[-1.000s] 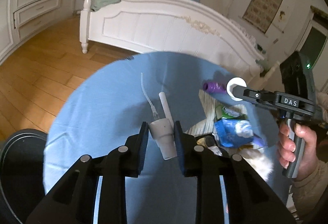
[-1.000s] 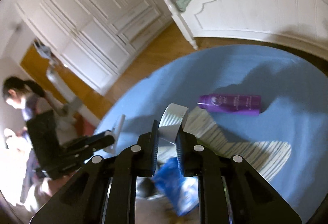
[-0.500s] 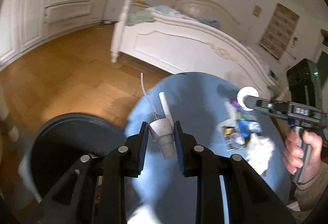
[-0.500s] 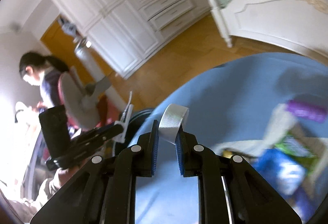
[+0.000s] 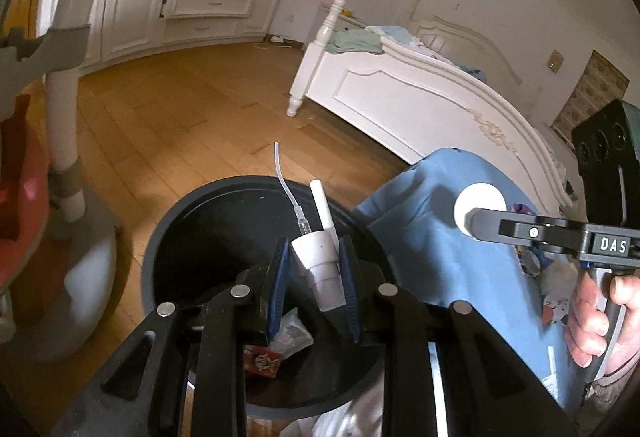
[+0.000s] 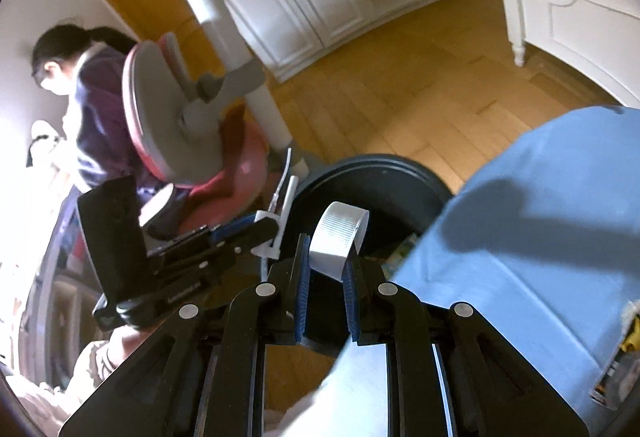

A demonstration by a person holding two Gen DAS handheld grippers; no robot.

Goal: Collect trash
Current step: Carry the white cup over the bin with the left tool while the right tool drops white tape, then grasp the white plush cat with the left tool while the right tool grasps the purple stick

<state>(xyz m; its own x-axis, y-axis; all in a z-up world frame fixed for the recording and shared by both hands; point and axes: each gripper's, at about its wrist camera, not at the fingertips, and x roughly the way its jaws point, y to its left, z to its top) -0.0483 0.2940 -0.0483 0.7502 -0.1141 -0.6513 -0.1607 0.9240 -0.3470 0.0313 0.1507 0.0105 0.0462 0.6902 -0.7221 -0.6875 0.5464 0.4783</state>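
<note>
Left tool (image 5: 313,277) pinches a white plastic pump nozzle (image 5: 318,257), right tool (image 6: 326,279) a ribbed white cap (image 6: 338,237), both over the round black bin (image 5: 192,221) beside the blue-clothed bench (image 5: 440,221).

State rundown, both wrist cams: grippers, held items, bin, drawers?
left gripper: shut on white pump sprayer head, over the bin
right gripper: shut on white ribbed cap, near the bin's rim
black trash bin: open, wrappers inside
wardrobe drawer: slightly ajar
blue tablecloth: draped, rumpled
</note>
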